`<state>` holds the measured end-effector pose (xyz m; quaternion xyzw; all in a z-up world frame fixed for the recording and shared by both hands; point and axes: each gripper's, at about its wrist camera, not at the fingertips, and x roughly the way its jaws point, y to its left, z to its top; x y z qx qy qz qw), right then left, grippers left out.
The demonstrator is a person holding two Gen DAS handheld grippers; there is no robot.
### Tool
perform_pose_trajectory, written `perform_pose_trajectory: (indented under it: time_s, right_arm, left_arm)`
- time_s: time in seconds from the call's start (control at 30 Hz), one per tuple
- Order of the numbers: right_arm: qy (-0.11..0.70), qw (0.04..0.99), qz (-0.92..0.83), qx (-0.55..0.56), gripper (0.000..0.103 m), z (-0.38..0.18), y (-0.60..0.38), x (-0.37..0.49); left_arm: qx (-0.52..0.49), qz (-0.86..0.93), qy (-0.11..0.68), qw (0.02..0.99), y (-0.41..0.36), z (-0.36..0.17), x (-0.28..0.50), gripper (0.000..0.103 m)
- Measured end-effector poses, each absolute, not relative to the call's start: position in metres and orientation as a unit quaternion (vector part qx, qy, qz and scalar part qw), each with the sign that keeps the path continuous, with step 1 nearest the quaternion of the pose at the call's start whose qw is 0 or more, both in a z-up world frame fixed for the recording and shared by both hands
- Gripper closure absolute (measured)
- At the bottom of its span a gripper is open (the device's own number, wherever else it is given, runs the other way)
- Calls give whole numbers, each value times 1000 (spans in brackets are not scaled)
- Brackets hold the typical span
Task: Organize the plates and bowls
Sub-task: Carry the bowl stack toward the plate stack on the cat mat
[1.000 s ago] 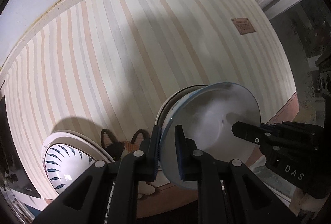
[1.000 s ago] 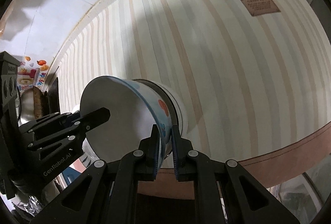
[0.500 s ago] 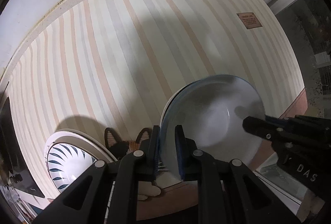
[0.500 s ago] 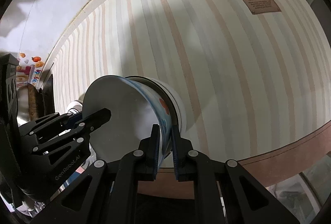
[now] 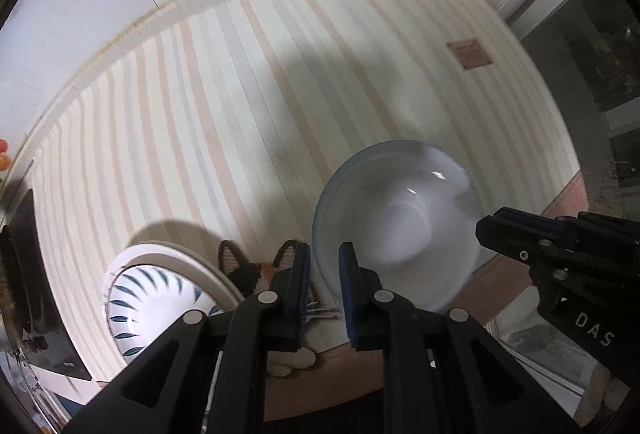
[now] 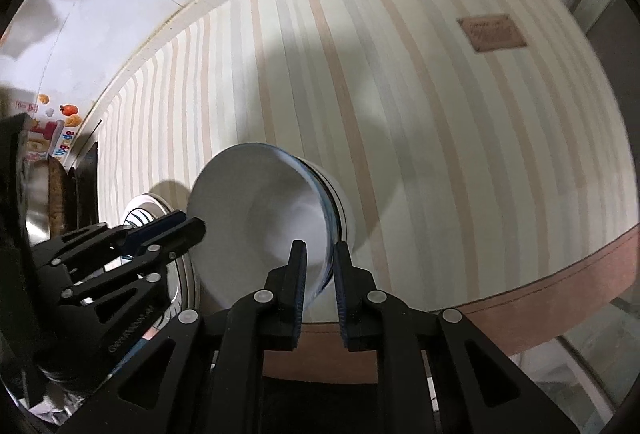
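Observation:
A white bowl with a pale blue rim (image 5: 400, 218) hangs tilted above the striped cloth, held from two sides. My left gripper (image 5: 324, 254) is shut on its near rim. From the right, my right gripper (image 5: 486, 230) reaches the far rim. In the right wrist view the same bowl (image 6: 256, 209) shows a blue patterned outer wall. My right gripper (image 6: 320, 250) has that wall between its pads, and its jaws are opening slightly. Under the bowl, partly hidden, sits another white bowl (image 6: 346, 205). My left gripper (image 6: 192, 230) comes in from the left.
A bowl with blue leaf marks (image 5: 148, 298) sits in a white plate at lower left, next to a cat-shaped dish (image 5: 248, 272). The striped cloth (image 5: 240, 105) covers the table, with a brown label (image 5: 468, 53) at far right. Metal ware (image 6: 38, 209) stands at the left edge.
Both grippers have risen with the bowl, so more cloth shows. The white bowl beneath has slipped behind the held one in the left view. The right jaws stand a little wider.

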<state>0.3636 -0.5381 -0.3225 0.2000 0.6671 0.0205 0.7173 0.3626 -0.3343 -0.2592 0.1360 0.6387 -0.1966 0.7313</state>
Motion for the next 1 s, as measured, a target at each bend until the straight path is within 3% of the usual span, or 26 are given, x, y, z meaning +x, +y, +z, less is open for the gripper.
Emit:
perform_pose_trajectory:
  time_s: [0.33, 0.4, 0.43, 0.5, 0.6, 1.0]
  right_arm:
    - [608, 778, -4, 158, 29, -246, -515, 310]
    - [601, 783, -7, 160, 22, -236, -513, 299]
    - [598, 785, -9, 162, 19, -231, -511, 295]
    - [592, 788, -10, 169, 14, -219, -508, 283]
    - [577, 798, -14, 171, 10, -200, -503, 265]
    - [515, 847, -46, 124, 5, -125, -482, 208]
  left_arm:
    - [114, -217, 575, 781, -298, -186, 324, 71]
    - [111, -221, 566, 787, -293, -174, 315, 58]
    - [110, -223, 562, 789, -290, -169, 312, 52]
    - [106, -229, 557, 791, -285, -162, 306, 29]
    - [106, -229, 539, 804, -278, -146, 293, 19]
    - [77, -247, 526, 810, -252, -110, 259, 8]
